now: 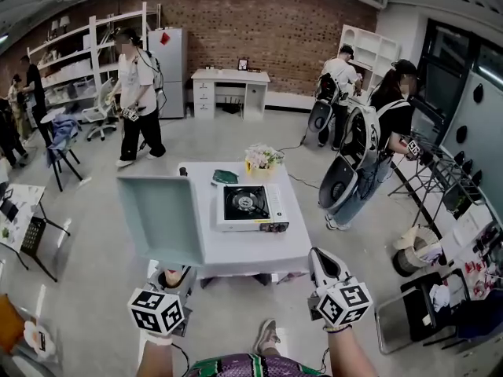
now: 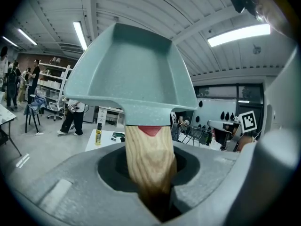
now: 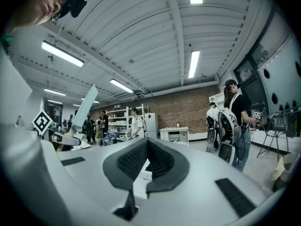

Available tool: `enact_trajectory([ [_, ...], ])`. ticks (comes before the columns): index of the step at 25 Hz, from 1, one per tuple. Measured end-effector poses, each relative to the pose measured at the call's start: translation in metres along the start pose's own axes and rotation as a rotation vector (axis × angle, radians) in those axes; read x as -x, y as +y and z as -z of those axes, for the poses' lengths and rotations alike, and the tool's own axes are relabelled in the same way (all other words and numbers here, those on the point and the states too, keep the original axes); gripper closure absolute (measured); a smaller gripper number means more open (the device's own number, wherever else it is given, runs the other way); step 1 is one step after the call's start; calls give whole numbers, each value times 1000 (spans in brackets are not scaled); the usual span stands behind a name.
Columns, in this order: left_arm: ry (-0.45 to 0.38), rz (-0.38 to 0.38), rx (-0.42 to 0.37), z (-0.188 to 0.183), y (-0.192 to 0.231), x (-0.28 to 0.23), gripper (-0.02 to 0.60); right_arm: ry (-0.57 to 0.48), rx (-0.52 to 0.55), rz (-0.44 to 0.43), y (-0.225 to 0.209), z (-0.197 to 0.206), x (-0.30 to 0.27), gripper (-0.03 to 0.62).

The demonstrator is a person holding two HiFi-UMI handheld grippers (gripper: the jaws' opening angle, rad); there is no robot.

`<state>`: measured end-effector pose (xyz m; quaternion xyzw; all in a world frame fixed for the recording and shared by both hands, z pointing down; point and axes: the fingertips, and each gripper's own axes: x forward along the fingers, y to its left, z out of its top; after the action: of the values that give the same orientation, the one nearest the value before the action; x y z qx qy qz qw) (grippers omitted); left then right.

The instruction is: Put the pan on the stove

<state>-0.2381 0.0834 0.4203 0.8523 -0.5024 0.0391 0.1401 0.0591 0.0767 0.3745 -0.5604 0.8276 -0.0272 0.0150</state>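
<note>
A square teal pan (image 1: 157, 217) with a wooden handle (image 2: 148, 160) is held tilted up in front of me, over the left part of the white table (image 1: 259, 250). My left gripper (image 1: 168, 280) is shut on the handle, which sits in the hollow between its pads, as the left gripper view (image 2: 150, 175) shows. The portable gas stove (image 1: 250, 207) stands on the table to the pan's right, its burner bare. At the table's near right edge, my right gripper (image 1: 325, 269) is shut on nothing (image 3: 146, 171). The pan (image 3: 86, 108) also shows at the left of the right gripper view.
On the table's far side are flowers (image 1: 263, 157), a green thing (image 1: 225, 177) and a yellow bottle (image 2: 98, 135). Several people stand around the room. A folding chair (image 1: 409, 311) is at the lower right, a white desk (image 1: 230, 87) at the back wall.
</note>
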Motion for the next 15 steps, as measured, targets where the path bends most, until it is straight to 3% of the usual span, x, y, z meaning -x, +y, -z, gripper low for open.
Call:
enact_trajectory([
  [15,6,17,-18,-18,-7,-42,459,-12,-60,-45,-26,-4,-36,594],
])
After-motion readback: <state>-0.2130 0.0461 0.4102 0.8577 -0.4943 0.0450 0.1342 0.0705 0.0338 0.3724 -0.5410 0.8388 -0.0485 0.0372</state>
